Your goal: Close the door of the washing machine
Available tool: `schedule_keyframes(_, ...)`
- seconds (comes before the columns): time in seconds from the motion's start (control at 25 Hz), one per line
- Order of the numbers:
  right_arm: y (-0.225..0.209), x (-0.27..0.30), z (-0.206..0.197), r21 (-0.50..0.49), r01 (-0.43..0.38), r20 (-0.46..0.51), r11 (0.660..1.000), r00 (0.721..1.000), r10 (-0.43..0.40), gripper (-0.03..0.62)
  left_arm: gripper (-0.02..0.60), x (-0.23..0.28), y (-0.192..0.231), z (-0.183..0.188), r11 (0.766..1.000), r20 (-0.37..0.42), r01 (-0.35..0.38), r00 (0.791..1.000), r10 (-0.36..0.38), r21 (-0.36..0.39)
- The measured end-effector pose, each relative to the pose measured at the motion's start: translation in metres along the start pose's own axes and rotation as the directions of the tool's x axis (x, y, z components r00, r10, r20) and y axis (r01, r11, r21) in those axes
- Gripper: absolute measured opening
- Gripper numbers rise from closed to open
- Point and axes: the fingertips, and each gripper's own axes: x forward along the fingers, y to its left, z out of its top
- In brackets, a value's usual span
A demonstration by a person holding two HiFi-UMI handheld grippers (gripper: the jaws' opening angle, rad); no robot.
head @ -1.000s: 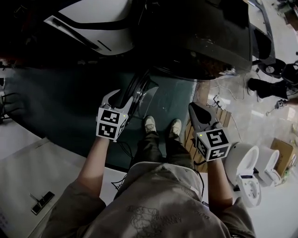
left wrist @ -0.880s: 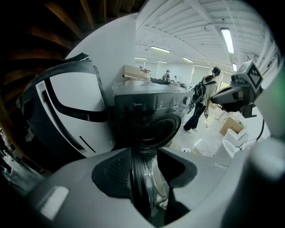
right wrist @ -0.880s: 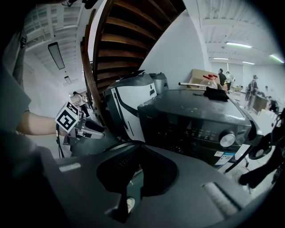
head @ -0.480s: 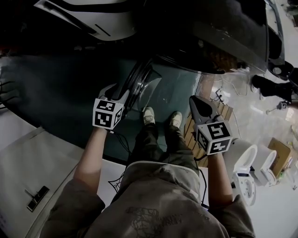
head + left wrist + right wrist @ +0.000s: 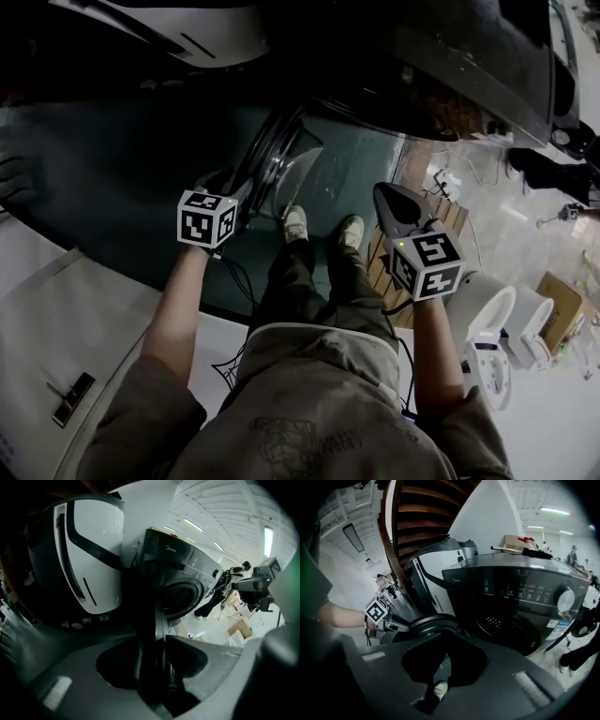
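The washing machine (image 5: 450, 66) stands ahead of me, its door (image 5: 281, 164) open toward my feet. My left gripper (image 5: 232, 192) has its fingers clamped on the door's rim. I'd follow the hinge arc and press until it latches. My right gripper (image 5: 392, 204) hangs clear, fingers together and empty. Only its view shows the drum opening (image 5: 506, 632) squarely.

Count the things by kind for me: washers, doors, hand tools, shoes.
Washing machine: 1
Door, open: 1
Tools: 2, left tool shut on the door, right tool shut and empty
Shoes: 2
Total: 6
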Motion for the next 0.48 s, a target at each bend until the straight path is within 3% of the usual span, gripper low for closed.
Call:
schedule_keyframes(0.2, -0.005, 0.001, -0.012, 0.021, -0.005, -0.022, 1.000, 1.000, 0.005, 0.028, 0.146, 0.002, -0.003, 0.002, 0.996, 0.029, 0.023, 0.999, -0.020, -0.081)
schedule_keyframes(0.48, -0.005, -0.009, -0.020, 0.017, 0.007, -0.031, 1.000, 0.999, -0.006, 0.028, 0.146, 0.004, -0.007, -0.001, 0.988, 0.051, 0.007, 0.999, 0.001, -0.157)
